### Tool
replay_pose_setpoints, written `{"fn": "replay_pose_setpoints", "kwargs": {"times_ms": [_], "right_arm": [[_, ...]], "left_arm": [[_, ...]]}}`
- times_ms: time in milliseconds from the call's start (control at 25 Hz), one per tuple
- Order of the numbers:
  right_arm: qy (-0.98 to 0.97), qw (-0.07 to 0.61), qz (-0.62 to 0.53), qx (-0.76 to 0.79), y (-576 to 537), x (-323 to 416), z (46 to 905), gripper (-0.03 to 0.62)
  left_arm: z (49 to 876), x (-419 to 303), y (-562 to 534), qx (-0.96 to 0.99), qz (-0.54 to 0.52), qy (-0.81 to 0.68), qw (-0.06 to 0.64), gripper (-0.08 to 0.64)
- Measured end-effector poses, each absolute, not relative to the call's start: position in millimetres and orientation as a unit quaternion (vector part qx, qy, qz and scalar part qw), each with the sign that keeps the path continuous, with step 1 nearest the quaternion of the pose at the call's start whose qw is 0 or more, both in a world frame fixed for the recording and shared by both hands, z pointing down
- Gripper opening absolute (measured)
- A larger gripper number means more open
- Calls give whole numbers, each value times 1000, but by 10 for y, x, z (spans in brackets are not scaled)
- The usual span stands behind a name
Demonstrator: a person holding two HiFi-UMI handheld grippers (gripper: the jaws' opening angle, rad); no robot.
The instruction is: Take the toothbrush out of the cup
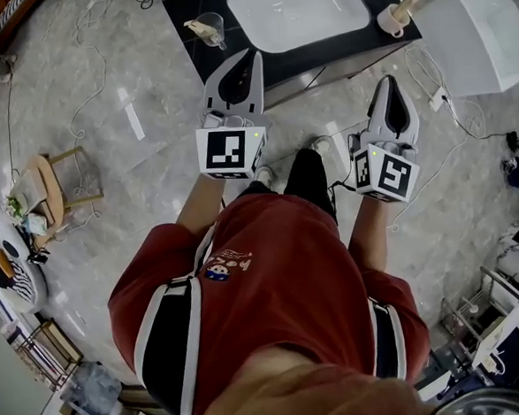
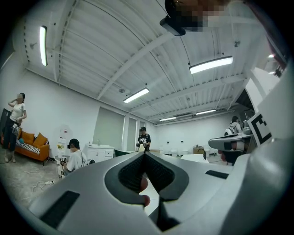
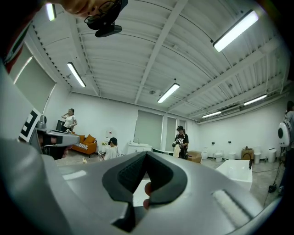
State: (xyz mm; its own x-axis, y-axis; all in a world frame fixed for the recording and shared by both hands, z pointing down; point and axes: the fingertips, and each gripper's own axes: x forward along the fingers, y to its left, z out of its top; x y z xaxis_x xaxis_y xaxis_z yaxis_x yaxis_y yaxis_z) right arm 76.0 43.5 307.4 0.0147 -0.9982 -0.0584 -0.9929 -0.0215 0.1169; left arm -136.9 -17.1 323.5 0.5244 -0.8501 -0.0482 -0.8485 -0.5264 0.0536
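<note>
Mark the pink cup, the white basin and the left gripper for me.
pink cup (image 1: 392, 23), head view, on its side wall.
white basin (image 1: 299, 13), head view, on its bare inner floor.
left gripper (image 1: 251, 56), head view, at the closed tips.

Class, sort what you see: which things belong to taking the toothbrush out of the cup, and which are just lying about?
Job: pink cup, toothbrush standing in it, glass cup, left claw, right claw.
Lying about: wooden stool, white box.
</note>
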Motion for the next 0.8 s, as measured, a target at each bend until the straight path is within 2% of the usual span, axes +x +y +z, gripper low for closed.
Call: {"fn": "replay_pose_setpoints", "kwargs": {"times_ms": [240, 800], "right_arm": [[-707, 7, -62, 704, 103, 1052, 3157, 9], [-722, -6, -24, 691, -1009, 2099, 3320, 9]], "left_arm": [[3269, -1170, -394, 865, -26, -501, -3, 5], [3146, -148, -1275, 853, -5, -522, -18, 5]]}}
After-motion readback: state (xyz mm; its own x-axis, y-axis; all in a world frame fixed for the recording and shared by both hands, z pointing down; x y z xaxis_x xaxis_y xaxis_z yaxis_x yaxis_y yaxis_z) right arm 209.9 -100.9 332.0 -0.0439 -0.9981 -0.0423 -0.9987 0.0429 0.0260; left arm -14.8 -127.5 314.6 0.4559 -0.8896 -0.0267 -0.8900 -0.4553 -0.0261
